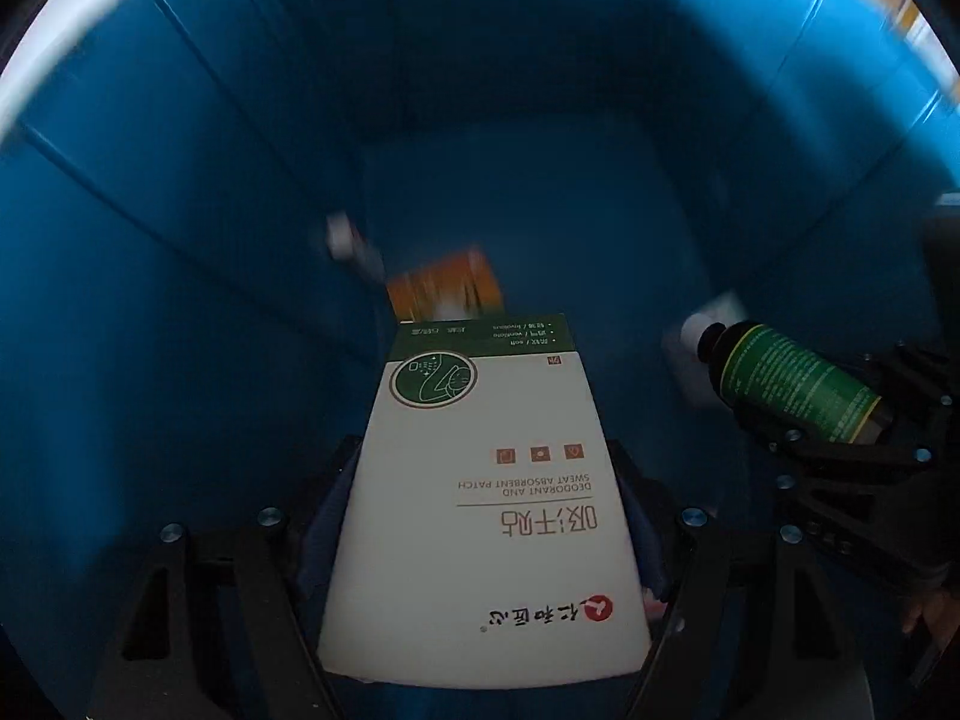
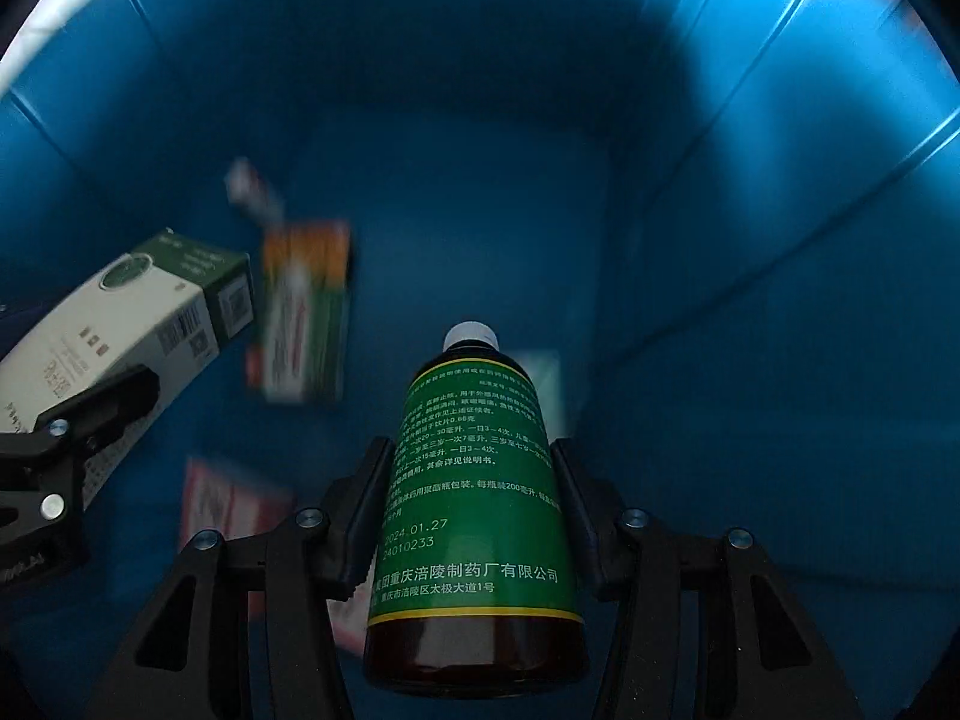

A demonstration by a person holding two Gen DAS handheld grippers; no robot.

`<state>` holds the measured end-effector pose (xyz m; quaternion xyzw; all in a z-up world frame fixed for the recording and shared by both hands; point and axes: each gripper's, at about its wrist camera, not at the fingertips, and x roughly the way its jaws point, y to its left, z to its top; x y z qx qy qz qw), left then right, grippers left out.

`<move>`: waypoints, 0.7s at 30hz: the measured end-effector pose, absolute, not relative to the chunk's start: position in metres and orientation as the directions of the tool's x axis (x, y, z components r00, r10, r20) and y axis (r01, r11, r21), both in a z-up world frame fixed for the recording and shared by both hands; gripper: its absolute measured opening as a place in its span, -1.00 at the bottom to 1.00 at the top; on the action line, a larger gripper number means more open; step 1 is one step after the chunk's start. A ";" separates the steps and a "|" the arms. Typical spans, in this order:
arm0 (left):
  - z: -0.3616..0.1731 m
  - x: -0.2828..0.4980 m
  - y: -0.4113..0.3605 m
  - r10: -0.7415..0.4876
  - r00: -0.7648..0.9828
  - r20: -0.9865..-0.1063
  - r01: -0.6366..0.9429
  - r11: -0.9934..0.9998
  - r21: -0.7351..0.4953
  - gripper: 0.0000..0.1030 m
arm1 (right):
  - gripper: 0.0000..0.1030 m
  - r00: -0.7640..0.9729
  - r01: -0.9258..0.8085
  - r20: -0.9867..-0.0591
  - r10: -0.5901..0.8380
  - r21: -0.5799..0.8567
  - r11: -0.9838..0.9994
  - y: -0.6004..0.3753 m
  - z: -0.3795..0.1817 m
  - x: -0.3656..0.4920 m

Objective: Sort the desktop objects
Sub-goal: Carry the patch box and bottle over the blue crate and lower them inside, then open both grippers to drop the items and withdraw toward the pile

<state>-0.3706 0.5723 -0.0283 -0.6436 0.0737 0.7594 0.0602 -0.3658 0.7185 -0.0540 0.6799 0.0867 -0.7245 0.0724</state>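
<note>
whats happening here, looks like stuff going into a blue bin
A person is sorting things with a handheld gripper in each hand, and both point down into a deep blue bin. The left gripper is clamped on a white and green box. The right gripper is clamped on a brown bottle with a green label. Neither has been let go. A few blurred packets, one of them an orange box, already lie at the bottom.

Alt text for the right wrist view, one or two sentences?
The right tongs grip a brown bottle with a green label, pointing down into a blue bin. At left, the left tongs hold a white and green box above blurred packets on the bottom.
</note>
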 end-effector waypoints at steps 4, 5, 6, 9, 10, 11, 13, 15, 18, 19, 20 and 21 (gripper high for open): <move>-0.052 -0.359 0.588 -0.051 -0.094 -0.994 -0.253 -0.965 0.073 0.48 | -0.01 0.108 0.285 -0.986 0.123 -0.088 -0.954 0.716 -0.101 -0.353; -0.054 -0.358 0.590 -0.056 -0.088 -0.995 -0.258 -0.963 0.077 0.48 | -0.01 0.129 0.291 -0.982 0.136 -0.094 -0.952 0.716 -0.107 -0.351; -0.055 -0.357 0.589 -0.062 -0.081 -0.995 -0.263 -0.961 0.081 0.48 | -0.01 0.139 0.297 -0.979 0.146 -0.100 -0.950 0.717 -0.109 -0.349; -0.059 -0.356 0.584 -0.083 -0.065 -0.994 -0.256 -0.962 0.097 0.49 | 0.00 0.143 0.291 -0.980 0.142 -0.095 -0.952 0.719 -0.108 -0.348; -0.059 -0.356 0.583 -0.094 -0.065 -0.993 -0.253 -0.961 0.107 0.49 | 0.00 0.143 0.289 -0.980 0.135 -0.089 -0.953 0.719 -0.107 -0.347; -0.060 -0.355 0.584 -0.104 -0.066 -0.992 -0.251 -0.961 0.117 0.50 | 0.00 0.142 0.290 -0.981 0.132 -0.086 -0.953 0.719 -0.106 -0.347; -0.063 -0.357 0.585 -0.119 -0.067 -0.991 -0.250 -0.959 0.132 0.55 | 0.01 0.137 0.294 -0.982 0.129 -0.084 -0.952 0.719 -0.104 -0.346; -0.063 -0.357 0.583 -0.126 -0.068 -0.990 -0.252 -0.958 0.139 0.56 | 0.10 0.128 0.291 -0.984 0.122 -0.080 -0.953 0.719 -0.100 -0.346; -0.059 -0.359 0.583 -0.130 -0.096 -0.987 -0.253 -0.956 0.150 0.56 | 0.58 0.104 0.277 -0.990 0.099 -0.067 -0.959 0.721 -0.092 -0.346; -0.056 -0.359 0.582 -0.128 -0.106 -0.986 -0.250 -0.957 0.151 0.56 | 0.69 0.092 0.274 -0.991 0.094 -0.066 -0.959 0.721 -0.088 -0.347; -0.053 -0.360 0.581 -0.117 -0.118 -0.986 -0.244 -0.959 0.143 0.56 | 0.70 0.078 0.275 -0.993 0.090 -0.065 -0.959 0.721 -0.084 -0.347; -0.049 -0.360 0.580 -0.109 -0.130 -0.985 -0.239 -0.961 0.138 0.56 | 0.70 0.066 0.277 -0.994 0.084 -0.062 -0.959 0.721 -0.079 -0.348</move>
